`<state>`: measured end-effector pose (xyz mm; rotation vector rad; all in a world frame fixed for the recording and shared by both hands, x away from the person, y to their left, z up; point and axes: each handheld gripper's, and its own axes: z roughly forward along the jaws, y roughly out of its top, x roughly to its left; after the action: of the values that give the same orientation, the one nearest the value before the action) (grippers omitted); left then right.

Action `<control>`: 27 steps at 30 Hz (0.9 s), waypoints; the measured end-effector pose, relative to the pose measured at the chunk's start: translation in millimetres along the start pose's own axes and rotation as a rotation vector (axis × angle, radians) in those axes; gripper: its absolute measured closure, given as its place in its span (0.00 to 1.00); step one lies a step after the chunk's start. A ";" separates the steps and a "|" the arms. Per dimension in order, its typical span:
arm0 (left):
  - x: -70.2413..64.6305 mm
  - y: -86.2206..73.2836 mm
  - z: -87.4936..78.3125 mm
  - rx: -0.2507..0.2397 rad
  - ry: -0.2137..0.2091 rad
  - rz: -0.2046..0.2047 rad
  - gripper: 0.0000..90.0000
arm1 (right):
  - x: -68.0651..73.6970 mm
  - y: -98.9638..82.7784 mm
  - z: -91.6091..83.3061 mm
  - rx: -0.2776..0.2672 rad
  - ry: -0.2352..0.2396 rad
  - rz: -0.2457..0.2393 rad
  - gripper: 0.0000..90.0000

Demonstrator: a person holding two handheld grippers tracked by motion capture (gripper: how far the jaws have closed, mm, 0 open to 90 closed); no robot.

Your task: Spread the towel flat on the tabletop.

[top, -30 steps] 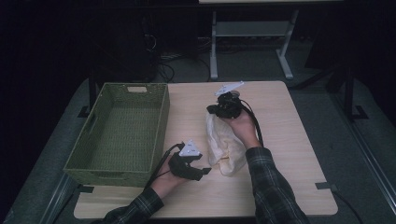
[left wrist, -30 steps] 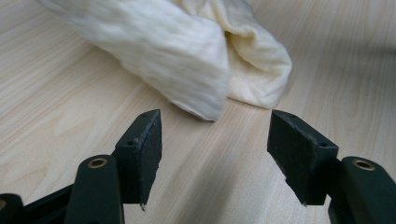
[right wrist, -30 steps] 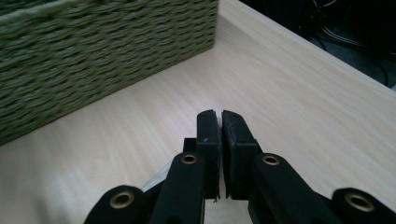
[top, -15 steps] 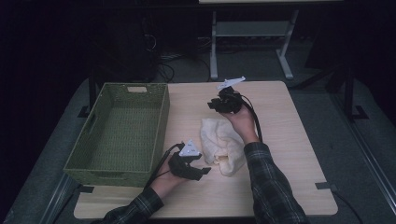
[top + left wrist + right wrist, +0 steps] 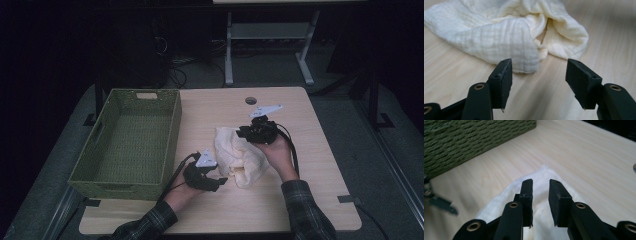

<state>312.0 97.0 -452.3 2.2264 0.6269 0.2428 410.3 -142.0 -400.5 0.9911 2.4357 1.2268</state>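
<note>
A pale wooden table (image 5: 320,165) is carrying everything here, with a round cable hole (image 5: 250,100) sitting near its far edge. A green woven basket (image 5: 129,140) is standing along the table's left side, its long wall running just beside the work area. A crumpled cream muslin cloth (image 5: 240,155) is lying on the bare tabletop between the two hands, near the basket but apart from it; in the left gripper view its folded edge (image 5: 524,50) is resting flat on the wood. The right gripper (image 5: 243,132) is hovering over the far end of the cloth, and in the right gripper view (image 5: 541,195) its jaws are standing a narrow gap apart above the fabric, with nothing pinched between them; they have just been opening from a nearly shut position. The left gripper (image 5: 221,181) is resting low at the cloth's near corner, and in its own view (image 5: 539,77) the jaws are standing well apart, with the cloth's edge lying just beyond the tips and not touched.
</note>
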 end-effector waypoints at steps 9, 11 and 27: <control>5.9 7.3 3.3 -0.020 0.046 -0.020 0.50 | 16.1 -39.0 -23.0 0.016 0.024 0.016 0.80; 7.3 8.8 4.3 -0.019 0.049 -0.022 0.50 | 19.7 -46.7 -25.6 0.023 0.028 0.017 0.80; 7.2 13.3 13.5 -0.008 0.052 -0.025 0.56 | 53.4 -79.8 -34.3 0.079 0.066 0.068 0.68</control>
<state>327.9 84.5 -451.6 2.2095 0.6805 0.2911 317.0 -161.0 -437.0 1.0801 2.5388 1.2112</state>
